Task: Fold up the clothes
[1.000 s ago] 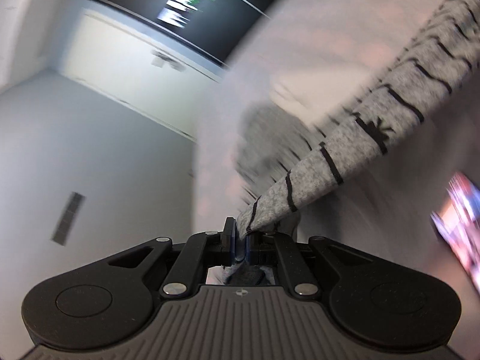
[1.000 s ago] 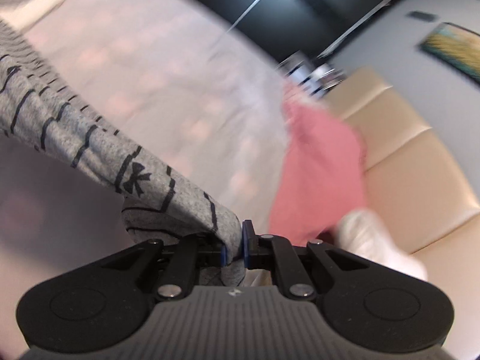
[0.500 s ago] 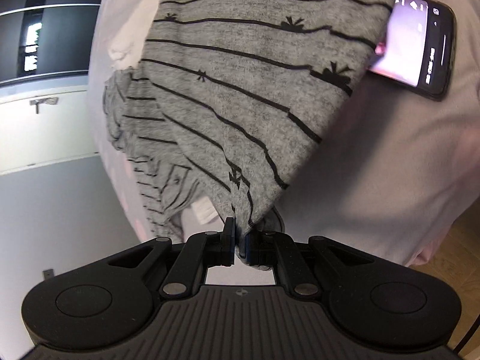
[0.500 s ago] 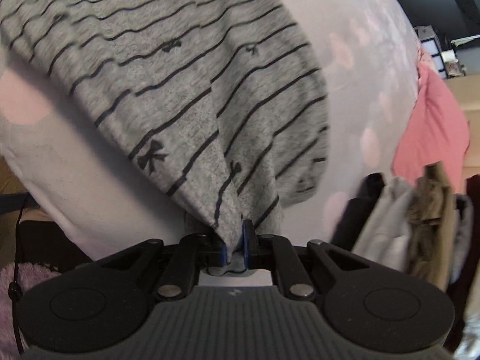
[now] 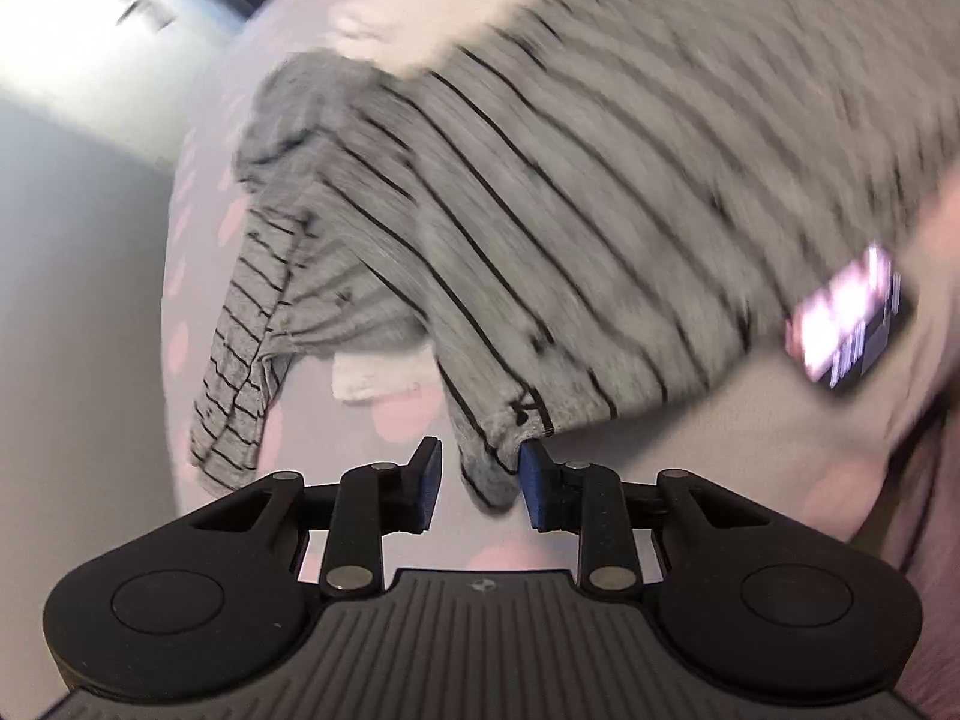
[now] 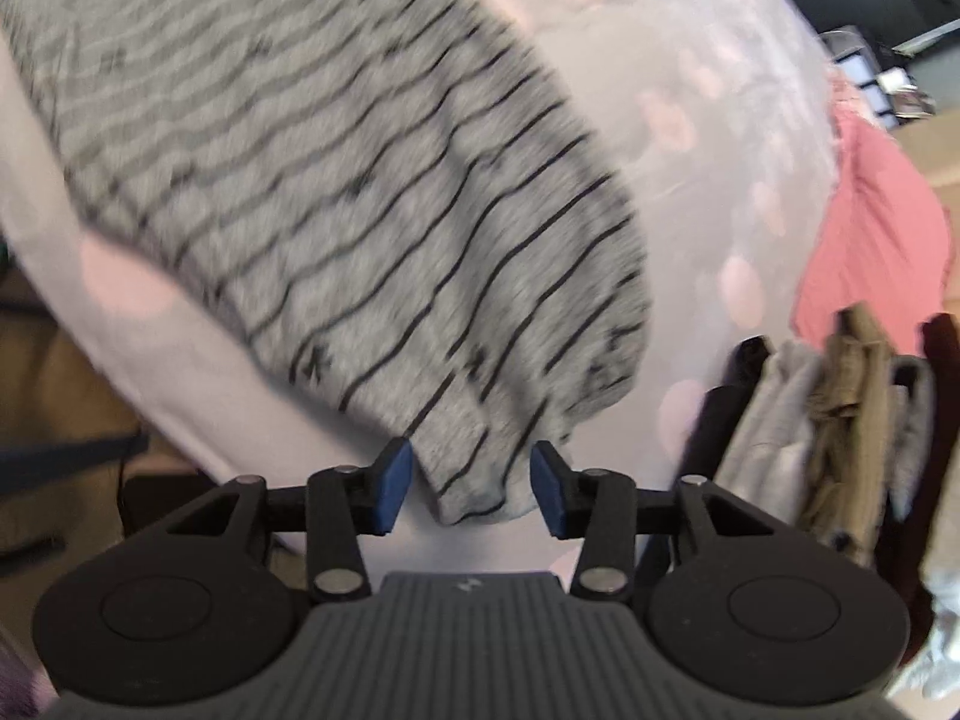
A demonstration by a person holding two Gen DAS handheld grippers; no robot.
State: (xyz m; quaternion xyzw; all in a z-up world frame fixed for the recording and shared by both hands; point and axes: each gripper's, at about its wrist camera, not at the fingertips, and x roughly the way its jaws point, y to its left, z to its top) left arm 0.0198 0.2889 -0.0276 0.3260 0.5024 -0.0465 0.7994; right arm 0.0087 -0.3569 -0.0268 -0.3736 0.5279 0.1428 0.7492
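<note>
The grey striped garment (image 5: 570, 222) lies spread on the bed (image 5: 690, 468), over a pale sheet with pink spots, one sleeve (image 5: 240, 360) trailing off toward eight o'clock in the left wrist view. Its near corner sits between the jaws of the left hand-held gripper (image 5: 477, 474), which stand apart, the cloth just brushing the right-side pad; the right hand-held gripper (image 6: 471, 480) is likewise spread wide, with the other hem corner (image 6: 480, 480) lying loose in the gap — neither clamps anything. Both views are motion-blurred, so fine creases cannot be read. A lit phone (image 5: 846, 330) rests on the sheet at three o'clock, right at the garment's edge and possibly tucked under it. In the right wrist view a pink cloth (image 6: 870, 234) lies at two o'clock and a pile of other clothes (image 6: 840, 420) at three o'clock. The likely trouble from here: a pad snagging the loose corner as the grippers draw back and pulling the lay askew, the bunched sleeve being folded in crooked, or the next fold sweeping up the phone — or knocking it off the bed.
</note>
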